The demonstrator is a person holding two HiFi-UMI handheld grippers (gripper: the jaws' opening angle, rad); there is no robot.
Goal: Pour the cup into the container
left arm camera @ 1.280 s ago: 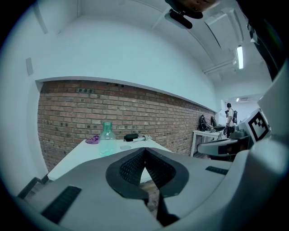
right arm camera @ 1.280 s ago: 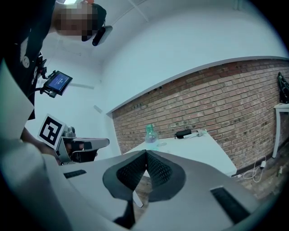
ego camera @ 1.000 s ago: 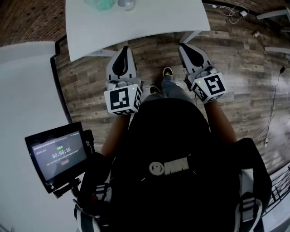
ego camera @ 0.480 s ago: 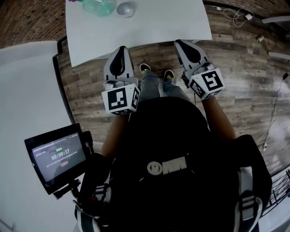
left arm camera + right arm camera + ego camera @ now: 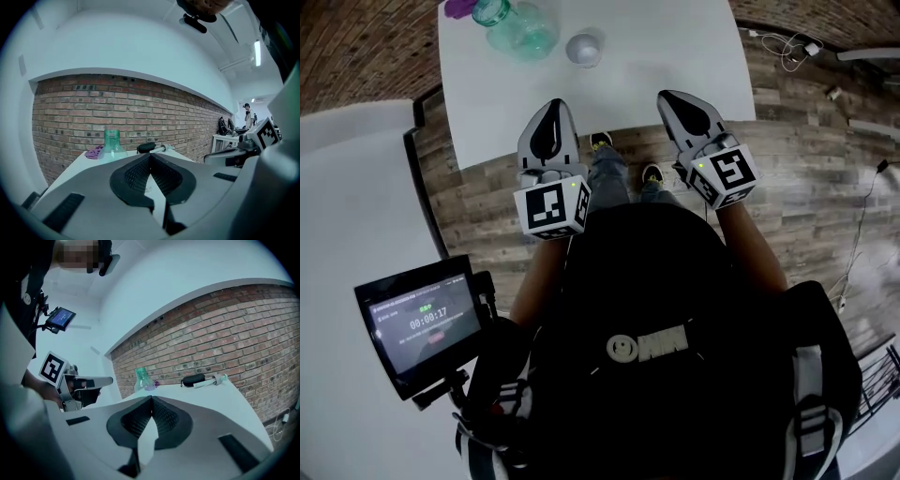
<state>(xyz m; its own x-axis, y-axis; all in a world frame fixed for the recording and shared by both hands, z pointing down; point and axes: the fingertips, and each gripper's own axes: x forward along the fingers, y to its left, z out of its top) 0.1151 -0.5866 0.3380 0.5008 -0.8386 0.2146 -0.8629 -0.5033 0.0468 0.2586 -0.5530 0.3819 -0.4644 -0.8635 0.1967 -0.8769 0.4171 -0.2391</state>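
Note:
On the white table stands a clear green container with an open neck. A small grey cup sits just to its right. Both lie beyond my grippers, which hover at the table's near edge. My left gripper is shut and empty, its pads meeting at the tips. My right gripper is likewise shut on nothing. In the left gripper view the container rises above the shut left gripper. The right gripper view has the container far left on the table, past the shut right gripper.
A purple object lies left of the container. A black case and a white item rest at the table's far side by the brick wall. A screen hangs at my left. Wood floor lies under the table.
The table has come nearer in the head view, so the container and cup show more fully. Both grippers now reach the table's near edge. Their jaws stayed shut.

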